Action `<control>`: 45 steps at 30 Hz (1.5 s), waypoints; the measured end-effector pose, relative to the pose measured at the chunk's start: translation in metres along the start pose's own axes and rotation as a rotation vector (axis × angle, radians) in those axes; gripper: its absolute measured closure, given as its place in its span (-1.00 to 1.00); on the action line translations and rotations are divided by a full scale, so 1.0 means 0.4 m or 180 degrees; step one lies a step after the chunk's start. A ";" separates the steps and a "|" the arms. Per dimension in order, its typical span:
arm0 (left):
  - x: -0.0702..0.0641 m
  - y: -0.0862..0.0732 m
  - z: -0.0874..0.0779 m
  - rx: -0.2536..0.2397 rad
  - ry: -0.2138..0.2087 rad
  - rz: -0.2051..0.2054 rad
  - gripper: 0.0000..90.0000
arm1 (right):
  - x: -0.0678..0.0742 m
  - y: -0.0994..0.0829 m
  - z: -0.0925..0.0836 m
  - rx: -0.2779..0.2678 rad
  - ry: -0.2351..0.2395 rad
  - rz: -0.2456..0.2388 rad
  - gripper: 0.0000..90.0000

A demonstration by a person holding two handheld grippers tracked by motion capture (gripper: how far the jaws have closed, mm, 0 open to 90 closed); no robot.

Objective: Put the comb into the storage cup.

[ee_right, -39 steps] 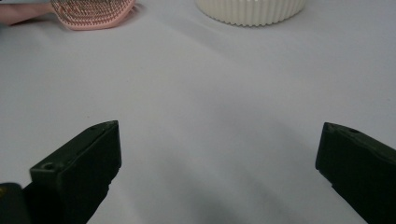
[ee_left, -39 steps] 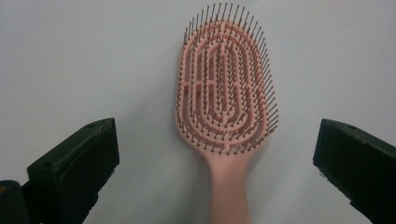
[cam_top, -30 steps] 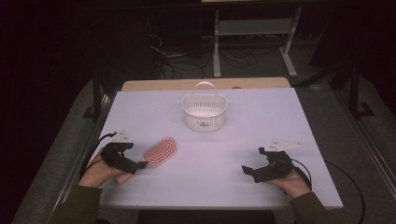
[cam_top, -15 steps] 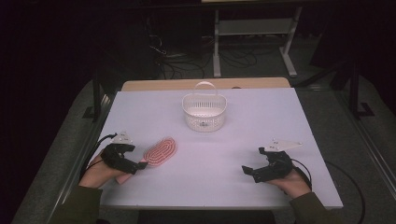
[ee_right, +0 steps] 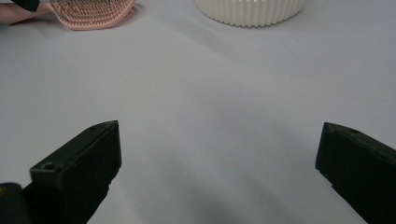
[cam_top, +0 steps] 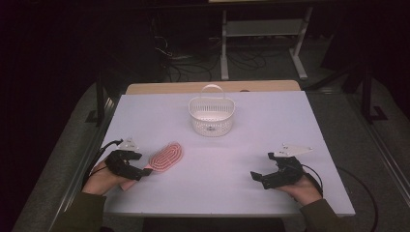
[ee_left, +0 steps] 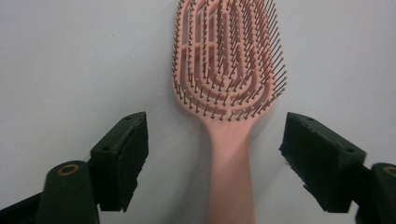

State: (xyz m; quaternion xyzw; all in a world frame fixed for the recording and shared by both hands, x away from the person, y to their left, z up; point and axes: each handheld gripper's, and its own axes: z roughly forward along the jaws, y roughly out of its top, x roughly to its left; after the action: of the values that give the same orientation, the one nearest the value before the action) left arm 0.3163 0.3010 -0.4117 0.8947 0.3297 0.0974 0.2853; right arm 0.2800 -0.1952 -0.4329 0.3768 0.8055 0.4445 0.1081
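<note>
At the near left of the white worktop (cam_top: 232, 159), the left gripper (ee_left: 212, 149) has just been closing its fingers, not yet touching, around the handle of the pink plastic bristle hairbrush (ee_left: 229, 70), so squeezing fully comes next, while the right gripper (ee_right: 217, 163) rests with fingers apart.

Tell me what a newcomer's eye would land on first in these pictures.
First the pink hairbrush, lying bristles up near the left edge of the white table, its handle between the jaws of the left claw. Those jaws have just been closing but do not yet touch the handle. Next the white basket with its upright handle, standing toward the far middle, and the right claw, open over bare tabletop at the near right.
</note>
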 end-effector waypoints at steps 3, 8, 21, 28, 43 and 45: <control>-0.002 0.000 0.003 0.0054 0.0005 0.0036 -0.36 | -0.001 0.000 0.000 0.0000 0.0000 0.0002 -1.00; -0.005 0.000 0.007 0.0098 -0.0002 0.0050 -0.25 | 0.000 0.000 0.000 0.0001 -0.0001 0.0001 -1.00; -0.013 0.004 0.025 0.0276 -0.0022 0.0107 0.04 | -0.001 0.000 0.000 0.0003 0.0000 0.0004 -1.00; -0.017 0.008 0.030 0.0346 -0.0055 0.0129 0.21 | -0.001 0.000 0.000 0.0003 0.0007 -0.0003 -1.00; -0.024 0.015 0.044 0.0494 0.0016 0.0167 0.38 | -0.001 0.000 0.001 0.0010 0.0009 0.0000 -1.00; -0.024 0.016 0.045 0.0502 0.0016 0.0172 0.39 | -0.001 0.000 0.001 0.0009 0.0011 0.0003 -1.00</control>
State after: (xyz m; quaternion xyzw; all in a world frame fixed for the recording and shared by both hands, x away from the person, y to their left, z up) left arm 0.3188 0.2828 -0.4225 0.9226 0.3128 0.0810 0.2105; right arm 0.2806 -0.1953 -0.4331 0.3765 0.8062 0.4440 0.1059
